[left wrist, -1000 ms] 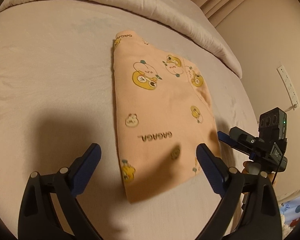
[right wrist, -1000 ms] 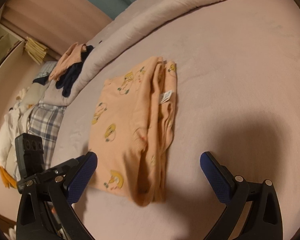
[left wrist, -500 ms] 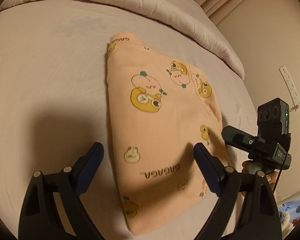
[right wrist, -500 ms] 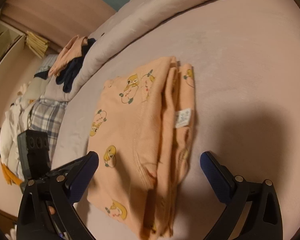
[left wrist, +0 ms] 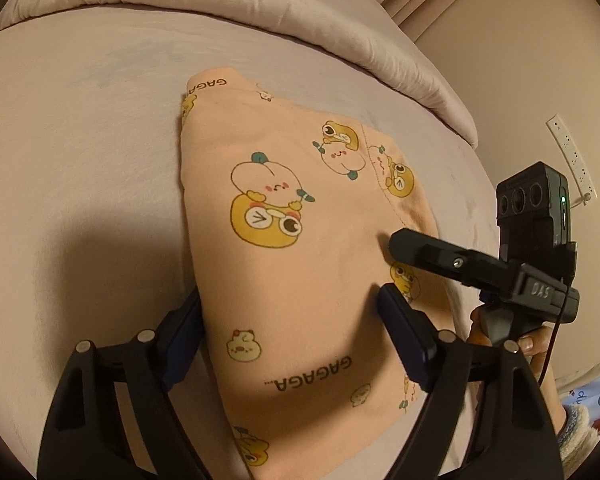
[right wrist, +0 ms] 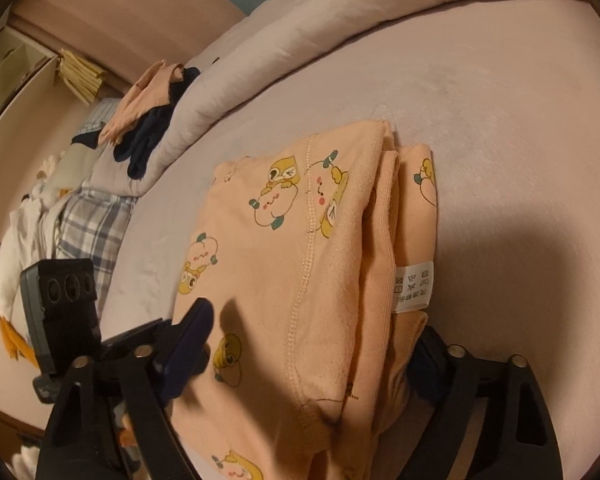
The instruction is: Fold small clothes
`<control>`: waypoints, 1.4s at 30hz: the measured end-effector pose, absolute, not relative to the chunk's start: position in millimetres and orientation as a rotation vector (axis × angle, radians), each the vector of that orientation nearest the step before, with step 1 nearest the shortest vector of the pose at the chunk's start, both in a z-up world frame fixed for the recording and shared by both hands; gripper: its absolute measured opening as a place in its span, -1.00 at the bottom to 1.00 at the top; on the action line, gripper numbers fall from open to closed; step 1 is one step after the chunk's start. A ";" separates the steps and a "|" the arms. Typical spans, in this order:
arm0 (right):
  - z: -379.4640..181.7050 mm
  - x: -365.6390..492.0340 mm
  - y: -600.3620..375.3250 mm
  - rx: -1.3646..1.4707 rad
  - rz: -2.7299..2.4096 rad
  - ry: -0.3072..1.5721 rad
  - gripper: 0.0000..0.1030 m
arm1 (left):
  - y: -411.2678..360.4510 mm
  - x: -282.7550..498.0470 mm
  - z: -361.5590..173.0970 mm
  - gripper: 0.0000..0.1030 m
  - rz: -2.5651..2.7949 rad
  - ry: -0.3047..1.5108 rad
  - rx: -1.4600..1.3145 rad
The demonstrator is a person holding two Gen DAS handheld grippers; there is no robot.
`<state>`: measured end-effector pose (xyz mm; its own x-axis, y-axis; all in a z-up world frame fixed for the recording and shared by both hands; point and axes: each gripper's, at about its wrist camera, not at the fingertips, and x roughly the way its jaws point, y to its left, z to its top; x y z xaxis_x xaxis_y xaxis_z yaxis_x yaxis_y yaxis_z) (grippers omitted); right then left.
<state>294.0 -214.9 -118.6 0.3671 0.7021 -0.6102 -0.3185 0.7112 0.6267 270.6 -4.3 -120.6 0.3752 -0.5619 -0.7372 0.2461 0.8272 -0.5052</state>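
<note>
A folded peach garment with yellow cartoon prints (left wrist: 300,264) lies on the pale bed sheet (left wrist: 80,152). My left gripper (left wrist: 292,336) is open and straddles the garment's near end, one finger under its left edge, the other on top. My right gripper (right wrist: 312,356) is open and straddles the garment (right wrist: 300,264) from its side; the right finger is hidden under the folded layers by the care label (right wrist: 414,286). The right gripper also shows in the left wrist view (left wrist: 452,260), its finger resting on the garment's right part.
A rolled duvet (left wrist: 260,4) runs along the far side of the bed. A pile of other clothes (right wrist: 140,120) and a plaid cloth (right wrist: 92,224) lie at the left of the right wrist view. A wall with a power strip (left wrist: 572,156) stands to the right.
Both grippers have moved in toward the garment and now straddle its edges. The jaws stay open. The garment has not moved.
</note>
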 end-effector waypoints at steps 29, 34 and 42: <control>-98.9 270.8 -185.0 0.178 0.552 0.857 -0.42 | -4.3 273.3 -114.1 -0.40 -0.422 1.061 -0.342; -92.0 261.7 -181.9 0.148 0.558 0.819 -0.44 | -4.4 262.9 -107.9 -0.44 -0.428 1.040 -0.315; -85.1 241.0 -173.2 0.086 0.566 0.793 -0.44 | -2.9 240.8 -96.5 -0.45 -0.415 1.015 -0.269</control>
<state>241.0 -173.2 -85.1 0.5619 0.5120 -0.6498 -0.4487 0.8485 0.2806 240.8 -2.9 -96.5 0.4604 -0.4546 -0.7625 0.2094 0.8903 -0.4043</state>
